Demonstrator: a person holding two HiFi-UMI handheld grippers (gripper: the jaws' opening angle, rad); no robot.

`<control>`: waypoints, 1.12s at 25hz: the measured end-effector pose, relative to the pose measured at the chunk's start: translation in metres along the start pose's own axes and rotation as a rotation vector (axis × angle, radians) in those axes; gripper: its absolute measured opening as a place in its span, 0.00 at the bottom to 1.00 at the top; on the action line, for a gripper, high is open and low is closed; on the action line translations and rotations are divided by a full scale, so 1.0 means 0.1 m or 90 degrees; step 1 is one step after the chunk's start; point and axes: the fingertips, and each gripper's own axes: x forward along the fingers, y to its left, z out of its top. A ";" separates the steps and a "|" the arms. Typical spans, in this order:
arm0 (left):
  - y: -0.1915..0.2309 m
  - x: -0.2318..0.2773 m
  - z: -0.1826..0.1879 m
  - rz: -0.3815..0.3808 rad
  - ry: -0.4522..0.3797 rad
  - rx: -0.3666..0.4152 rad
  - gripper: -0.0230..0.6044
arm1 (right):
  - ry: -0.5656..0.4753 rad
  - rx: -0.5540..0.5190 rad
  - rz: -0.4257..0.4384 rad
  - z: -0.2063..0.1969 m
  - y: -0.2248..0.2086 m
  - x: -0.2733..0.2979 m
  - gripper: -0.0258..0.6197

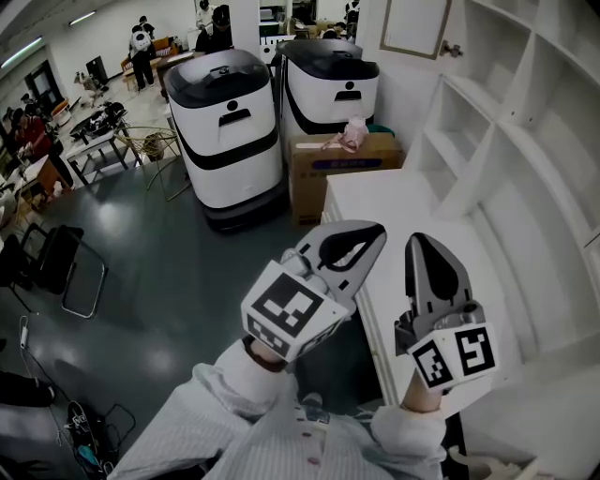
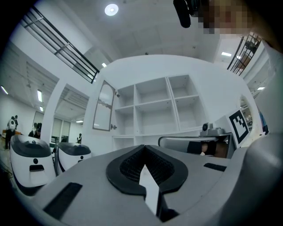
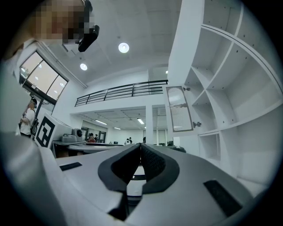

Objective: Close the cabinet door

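Head view: cabinet door stands open at the upper left corner of the cabinet, well apart from left gripper and right gripper, both closed and empty; best to push near its free edge.

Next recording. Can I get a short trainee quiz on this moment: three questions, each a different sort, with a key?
1. True or false: the cabinet door stands open.
2. Multiple choice: the left gripper is A) open, B) shut and empty, C) shut on the door.
3. Short answer: what does the right gripper hold?

Key: 1 true; 2 B; 3 nothing, its jaws are shut on air.
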 end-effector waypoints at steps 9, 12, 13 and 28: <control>1.09 0.38 0.01 -0.022 -0.004 0.012 0.05 | -0.003 -0.002 -0.012 -0.09 -0.17 1.14 0.06; 1.44 0.47 -0.02 -0.035 -0.006 0.016 0.05 | -0.003 -0.005 -0.023 -0.15 -0.23 1.49 0.06; 1.55 0.50 -0.04 -0.040 -0.005 0.015 0.05 | -0.003 -0.005 -0.029 -0.18 -0.25 1.60 0.06; 2.61 0.71 -0.37 -0.090 0.016 0.004 0.05 | 0.008 -0.001 -0.105 -0.51 -0.39 2.58 0.06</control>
